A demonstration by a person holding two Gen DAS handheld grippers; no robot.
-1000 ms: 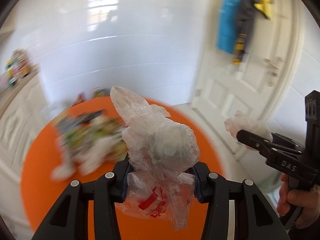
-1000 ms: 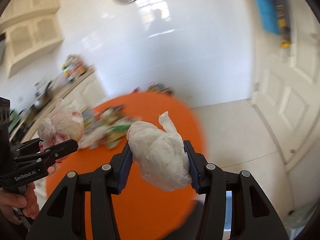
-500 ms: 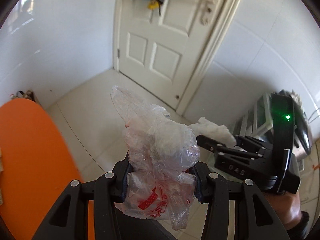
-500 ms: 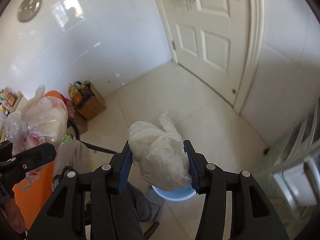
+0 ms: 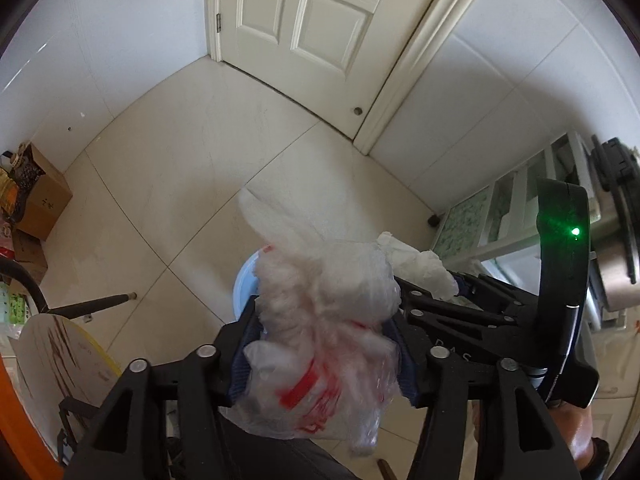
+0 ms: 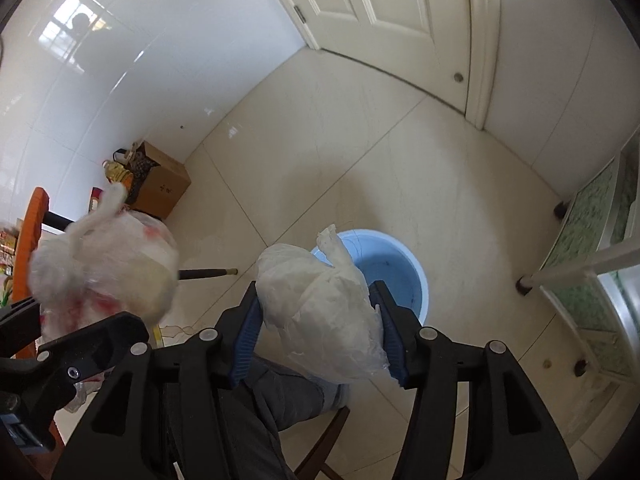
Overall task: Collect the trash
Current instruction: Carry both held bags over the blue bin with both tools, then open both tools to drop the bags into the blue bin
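My left gripper [image 5: 322,354] is shut on a crumpled clear plastic bag with red print [image 5: 324,332]; the bag also shows at the left of the right wrist view [image 6: 104,272]. My right gripper [image 6: 320,342] is shut on a crumpled white plastic bag [image 6: 320,312], also seen in the left wrist view [image 5: 420,264]. A light blue bin [image 6: 384,268] stands on the floor just beyond the right gripper, open at the top; only its rim [image 5: 242,284] peeks out behind the left bag. Both bags hang above the floor near the bin.
A white panelled door [image 6: 384,4] is ahead. A brown cardboard box [image 6: 164,184] sits by the wall at left. The orange table edge [image 6: 32,216] is far left. A white rack with green panels [image 6: 600,240] stands at right. The person's legs [image 6: 280,396] are below.
Both grippers swung away from the orange table to the right and tilted down toward the floor; the blue bin came into view under them. Both bags stay gripped.
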